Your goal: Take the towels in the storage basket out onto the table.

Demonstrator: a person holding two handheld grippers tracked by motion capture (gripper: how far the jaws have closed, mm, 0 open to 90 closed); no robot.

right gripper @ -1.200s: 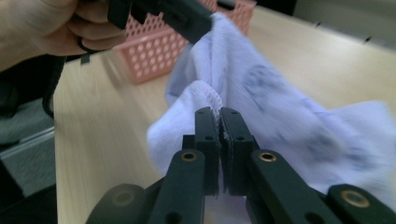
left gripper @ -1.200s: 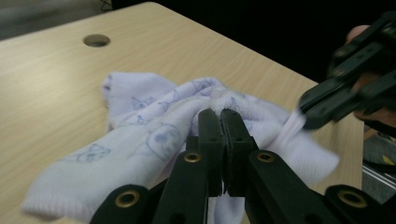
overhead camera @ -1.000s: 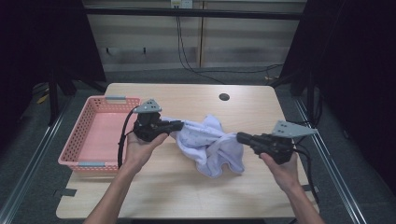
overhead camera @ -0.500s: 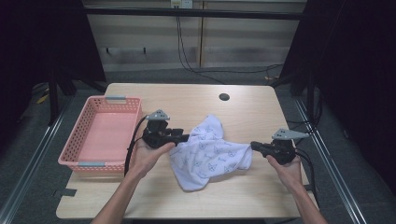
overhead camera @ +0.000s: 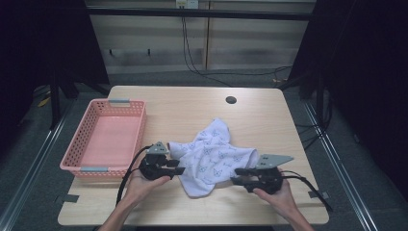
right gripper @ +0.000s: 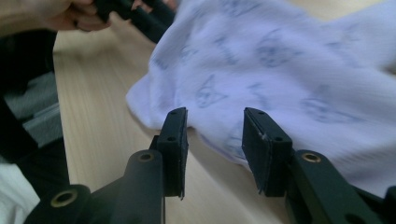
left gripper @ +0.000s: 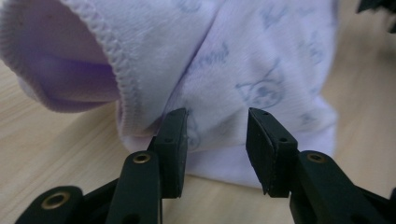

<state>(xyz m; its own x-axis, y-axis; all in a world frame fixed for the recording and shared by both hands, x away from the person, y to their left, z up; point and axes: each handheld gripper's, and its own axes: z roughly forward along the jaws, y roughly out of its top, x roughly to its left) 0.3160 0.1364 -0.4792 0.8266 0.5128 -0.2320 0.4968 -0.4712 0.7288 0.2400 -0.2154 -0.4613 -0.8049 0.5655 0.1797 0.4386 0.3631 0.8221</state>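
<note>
A small white cloth garment with pale blue cat prints (overhead camera: 211, 156) lies spread on the light wooden table (overhead camera: 192, 108), near the front edge and close to the middle. It is lumpy, not flat, and one stitched hem (left gripper: 119, 65) curls up near the left side.

The person holds the left gripper (overhead camera: 180, 170) just at the left edge of the cloth. In the left gripper view its two black jaws stand apart with a clear gap between them. They hold nothing. The cloth edge sits right in front of that gap, so the gripper looks lined up to bite the edge.

The right gripper (overhead camera: 235, 176) sits at the front right edge of the cloth. Its jaws are also apart and empty, with the cloth's edge just ahead of them. The two grippers point toward each other from both sides, likely so each can take one side of the garment and pull it flat or lift it.

A pink plastic basket with little holes (overhead camera: 103, 137) stands to the left of the cloth with nothing inside. It may be where the garment goes.
</note>
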